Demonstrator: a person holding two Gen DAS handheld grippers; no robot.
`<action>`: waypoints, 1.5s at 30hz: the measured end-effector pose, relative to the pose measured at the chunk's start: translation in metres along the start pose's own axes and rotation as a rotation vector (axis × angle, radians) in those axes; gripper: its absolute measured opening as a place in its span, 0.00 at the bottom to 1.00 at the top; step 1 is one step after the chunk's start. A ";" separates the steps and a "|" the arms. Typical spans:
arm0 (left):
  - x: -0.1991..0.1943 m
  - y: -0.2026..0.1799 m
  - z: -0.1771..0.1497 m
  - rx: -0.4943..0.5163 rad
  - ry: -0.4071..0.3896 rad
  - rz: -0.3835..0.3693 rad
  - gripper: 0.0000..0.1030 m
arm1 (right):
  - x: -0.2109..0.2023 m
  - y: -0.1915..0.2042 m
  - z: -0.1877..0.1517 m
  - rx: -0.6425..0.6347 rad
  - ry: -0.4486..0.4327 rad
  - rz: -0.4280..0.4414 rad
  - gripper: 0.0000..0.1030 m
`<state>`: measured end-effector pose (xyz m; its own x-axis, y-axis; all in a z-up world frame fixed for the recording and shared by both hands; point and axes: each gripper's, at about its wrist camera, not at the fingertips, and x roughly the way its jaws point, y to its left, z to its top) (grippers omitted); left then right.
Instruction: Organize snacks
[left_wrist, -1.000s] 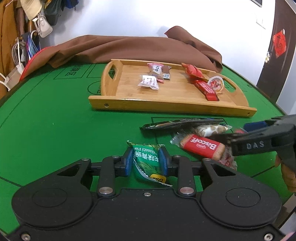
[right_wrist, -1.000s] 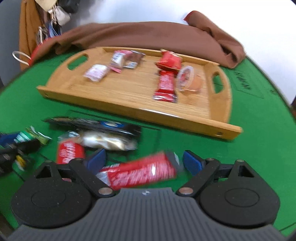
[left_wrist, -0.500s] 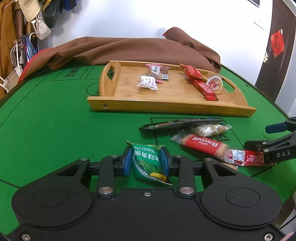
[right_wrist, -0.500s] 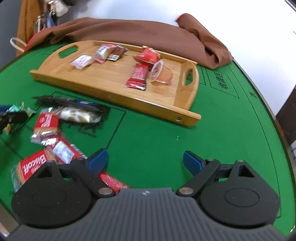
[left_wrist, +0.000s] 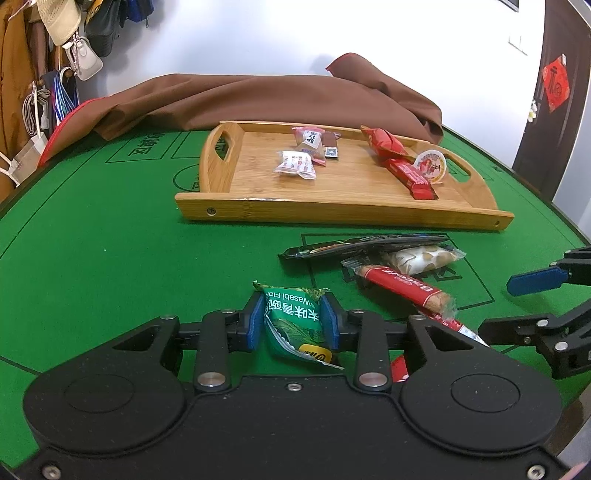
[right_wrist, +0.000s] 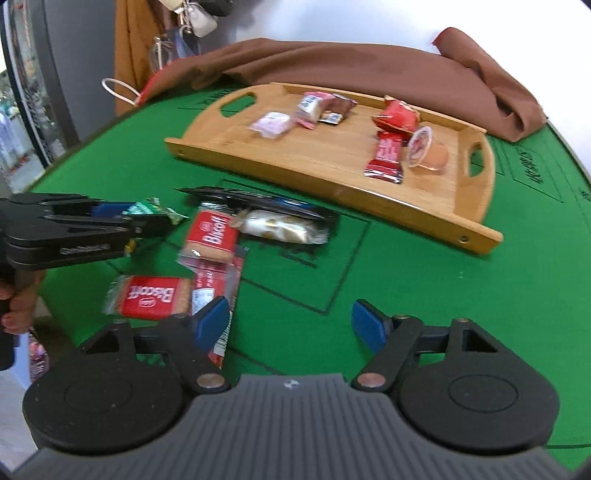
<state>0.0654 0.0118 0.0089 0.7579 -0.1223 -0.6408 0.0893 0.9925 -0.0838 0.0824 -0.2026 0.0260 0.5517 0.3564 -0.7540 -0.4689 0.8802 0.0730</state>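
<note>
Your left gripper (left_wrist: 292, 320) is pinching a crinkly green wasabi packet (left_wrist: 295, 325), long axis pointing up-frame toward the wooden tray (left_wrist: 332, 206); your right gripper (right_wrist: 290, 325) is hanging spread, holding nothing.

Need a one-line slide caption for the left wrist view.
Left gripper shut on green wasabi snack packet; loose snacks ahead, wooden tray beyond.
</note>
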 end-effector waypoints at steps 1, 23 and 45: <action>0.000 0.000 0.000 0.000 0.000 0.000 0.32 | -0.001 0.001 0.000 0.000 -0.001 0.012 0.80; 0.001 -0.002 0.000 -0.006 0.002 0.007 0.31 | -0.009 0.052 -0.015 0.005 0.009 0.134 0.34; -0.005 -0.004 -0.002 -0.020 -0.029 0.026 0.26 | 0.000 0.049 -0.013 -0.002 -0.055 -0.104 0.27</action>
<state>0.0599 0.0081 0.0105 0.7784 -0.0959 -0.6204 0.0566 0.9950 -0.0828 0.0506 -0.1640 0.0208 0.6345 0.2801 -0.7204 -0.4089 0.9126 -0.0054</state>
